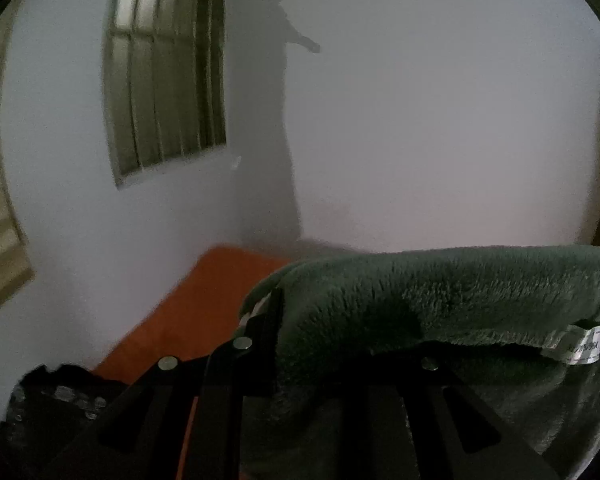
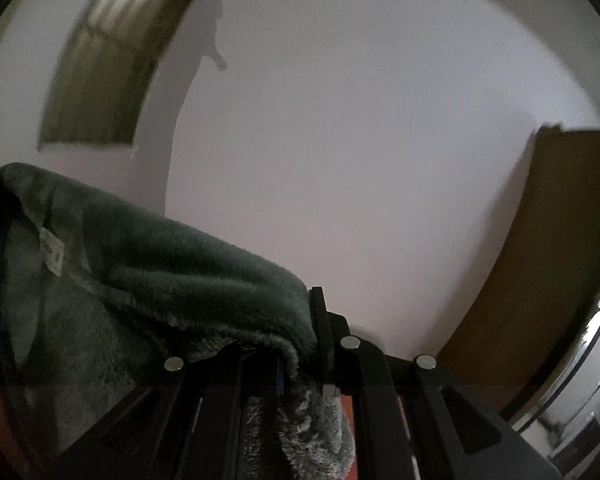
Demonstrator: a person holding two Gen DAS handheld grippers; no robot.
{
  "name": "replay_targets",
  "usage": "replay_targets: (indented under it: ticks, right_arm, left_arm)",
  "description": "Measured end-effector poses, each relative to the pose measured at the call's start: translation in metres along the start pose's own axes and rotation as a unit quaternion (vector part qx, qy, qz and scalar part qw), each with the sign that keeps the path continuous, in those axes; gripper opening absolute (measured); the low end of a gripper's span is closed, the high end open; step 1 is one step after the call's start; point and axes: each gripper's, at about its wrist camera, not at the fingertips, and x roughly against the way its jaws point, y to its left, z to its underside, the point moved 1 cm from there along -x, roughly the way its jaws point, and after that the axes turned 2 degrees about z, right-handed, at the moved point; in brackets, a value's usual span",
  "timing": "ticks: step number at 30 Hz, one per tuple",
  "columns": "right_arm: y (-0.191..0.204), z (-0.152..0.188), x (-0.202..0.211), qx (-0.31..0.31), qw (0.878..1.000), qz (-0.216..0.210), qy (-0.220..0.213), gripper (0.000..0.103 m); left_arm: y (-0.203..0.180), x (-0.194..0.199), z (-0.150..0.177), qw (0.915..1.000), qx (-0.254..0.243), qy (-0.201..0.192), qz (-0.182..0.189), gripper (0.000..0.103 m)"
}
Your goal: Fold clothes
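Observation:
A dark green fleecy garment hangs stretched between my two grippers, held up in the air. My left gripper is shut on its left corner, the cloth spilling to the right over the black fingers. A white care label sticks out of the hem at the right. In the right wrist view the same green garment runs off to the left, and my right gripper is shut on its other corner. Its white label shows at the left there.
An orange bed surface lies below, against a white wall corner with a barred window. A black garment lies at the lower left. A brown wooden door stands at the right.

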Motion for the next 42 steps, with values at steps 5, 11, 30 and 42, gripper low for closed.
replay_targets:
  ticks: [5,11,30,42]
  right_arm:
    - [0.021,0.012,-0.154,-0.056,0.994,-0.005,0.09,0.008]
    - [0.063,0.045,-0.29,-0.084,0.958,-0.089,0.261,0.063]
    - [-0.04,0.413,-0.157,-0.207,0.868,-0.147,0.427,0.066]
    - [-0.133,0.463,-0.152,-0.274,0.863,-0.031,0.423,0.0]
  left_arm:
    - [-0.027,-0.139,-0.012,0.9972,0.029,0.062,-0.031,0.015]
    - [-0.033,-0.266,-0.004,0.9682,0.083,0.235,-0.022,0.039]
    - [0.156,-0.123,0.286,0.9303,0.106,0.348,0.046,0.077]
    - [0.157,-0.086,0.4,0.8963,0.127,0.414,0.097,0.075]
